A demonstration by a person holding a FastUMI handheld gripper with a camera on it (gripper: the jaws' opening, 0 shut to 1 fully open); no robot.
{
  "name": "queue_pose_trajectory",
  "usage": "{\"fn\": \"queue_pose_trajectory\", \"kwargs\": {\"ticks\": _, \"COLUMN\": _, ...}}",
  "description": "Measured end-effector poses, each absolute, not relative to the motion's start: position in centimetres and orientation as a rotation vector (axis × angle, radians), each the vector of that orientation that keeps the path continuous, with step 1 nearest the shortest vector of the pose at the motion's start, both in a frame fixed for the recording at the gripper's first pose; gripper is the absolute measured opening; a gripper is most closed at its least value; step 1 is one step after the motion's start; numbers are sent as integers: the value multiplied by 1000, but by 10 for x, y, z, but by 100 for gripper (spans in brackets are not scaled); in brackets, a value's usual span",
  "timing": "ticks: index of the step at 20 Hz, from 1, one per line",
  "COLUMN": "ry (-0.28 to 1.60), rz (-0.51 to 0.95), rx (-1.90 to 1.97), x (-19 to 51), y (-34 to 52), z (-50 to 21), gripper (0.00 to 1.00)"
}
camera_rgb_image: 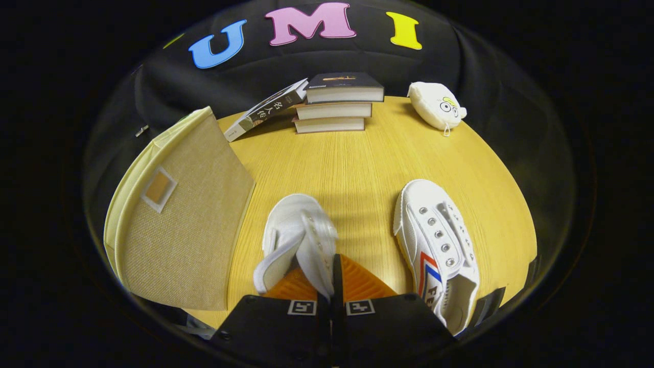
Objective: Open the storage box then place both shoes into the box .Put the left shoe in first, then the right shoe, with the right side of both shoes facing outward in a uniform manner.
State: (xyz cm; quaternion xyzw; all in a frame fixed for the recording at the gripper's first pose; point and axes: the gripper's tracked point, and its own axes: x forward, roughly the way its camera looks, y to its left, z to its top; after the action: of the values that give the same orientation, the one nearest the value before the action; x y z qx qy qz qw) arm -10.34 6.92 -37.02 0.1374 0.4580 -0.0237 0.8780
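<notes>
On the yellow counter [352,168] my gripper [332,286] pinches the left shoe [299,240]; I should lift slowly toward the storage box [189,225] at the left edge, right side out

black claw [334,278] body, two square fiducial markers

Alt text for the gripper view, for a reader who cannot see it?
The gripper pinches the side wall of a white canvas shoe on a round wooden table. A second white shoe lies to its right, a beige fabric storage box to its left.
</notes>
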Motion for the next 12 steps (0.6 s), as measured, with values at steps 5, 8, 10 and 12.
{"fn": "queue_pose_trajectory", "kwargs": {"ticks": 5, "ry": 893, "rz": -21, "rx": 350, "x": -105, "y": 72, "z": -314, "gripper": 5}}
{"fn": "queue_pose_trajectory", "kwargs": {"ticks": 8, "ry": 851, "rz": 2, "rx": 405, "x": -97, "y": 79, "z": -265, "gripper": 5}}
{"fn": "queue_pose_trajectory", "kwargs": {"ticks": 10, "ry": 830, "rz": 13, "rx": 436, "x": -89, "y": 85, "z": -232, "gripper": 5}}
{"fn": "queue_pose_trajectory", "kwargs": {"ticks": 12, "ry": 840, "rz": 16, "rx": 474, "x": -79, "y": 95, "z": -207, "gripper": 5}}
